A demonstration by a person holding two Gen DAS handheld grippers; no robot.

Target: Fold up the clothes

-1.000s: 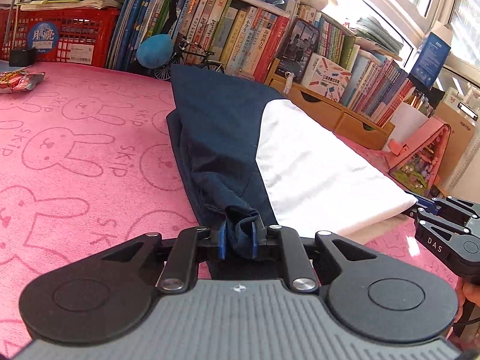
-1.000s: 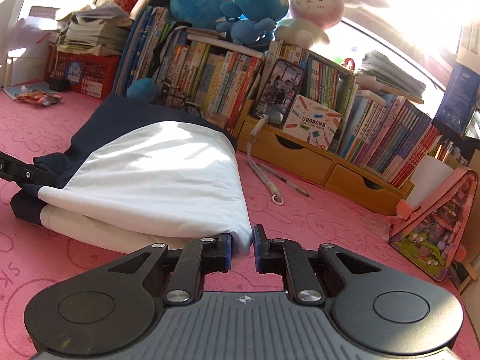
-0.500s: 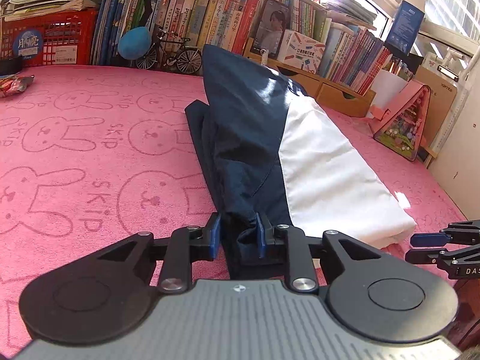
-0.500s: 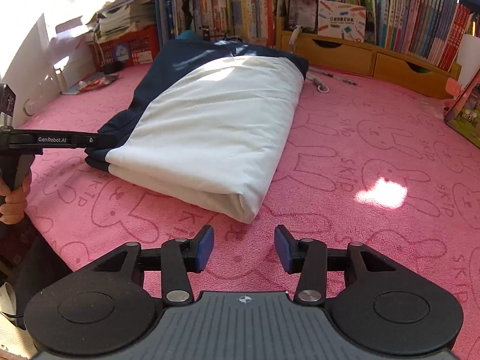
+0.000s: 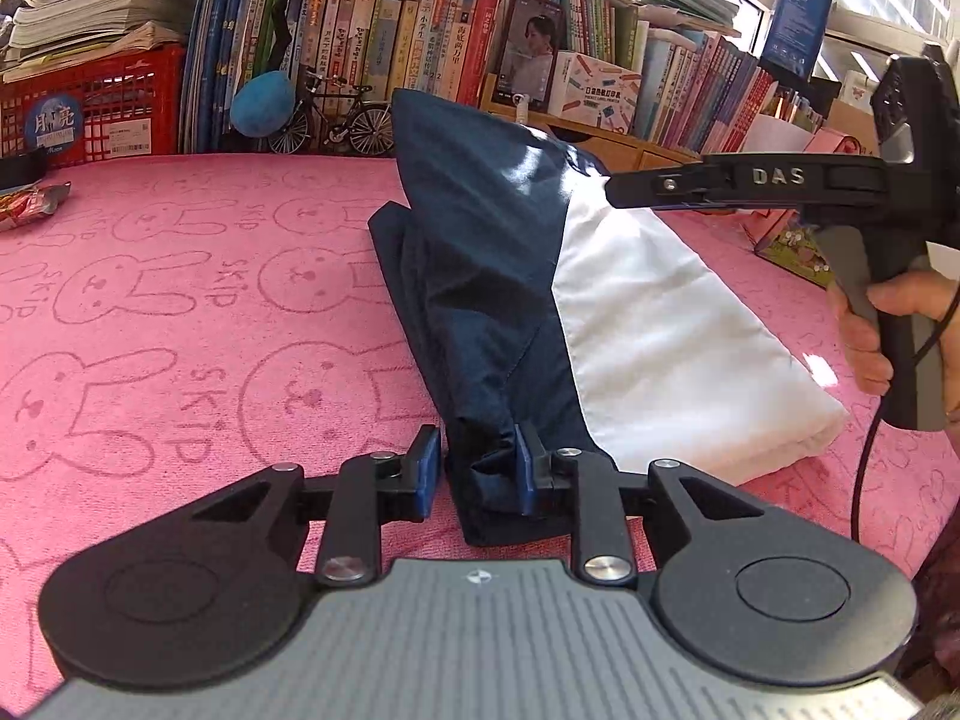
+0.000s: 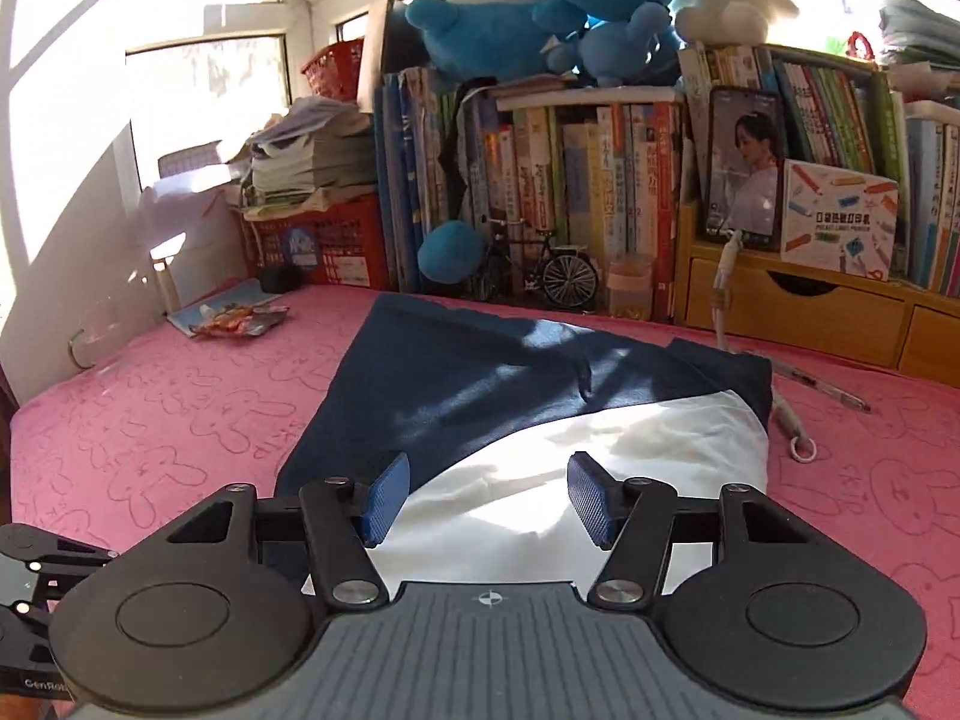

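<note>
A folded navy and white garment (image 5: 510, 276) lies on the pink bunny-print mat (image 5: 180, 300). My left gripper (image 5: 477, 471) is open at the garment's near navy corner; the cloth rests against the right pad, with a gap at the left pad. In the right wrist view my right gripper (image 6: 489, 495) hovers open over the white panel (image 6: 600, 456), beside the navy part (image 6: 468, 378). The left wrist view shows the right gripper (image 5: 615, 192) from the side above the garment, with a hand (image 5: 882, 324) on its grip.
Shelves of books (image 6: 570, 180), a model bicycle (image 5: 336, 117), a red crate (image 5: 90, 102) and wooden drawers (image 6: 798, 306) line the far edge. A snack wrapper (image 6: 237, 318) lies far left, a cord (image 6: 786, 414) right of the garment. Plush toys (image 6: 540, 0) sit on top.
My left gripper has opened, letting go of the navy corner. The right gripper, open since half a second ago, has risen and moved over the garment's white panel.
</note>
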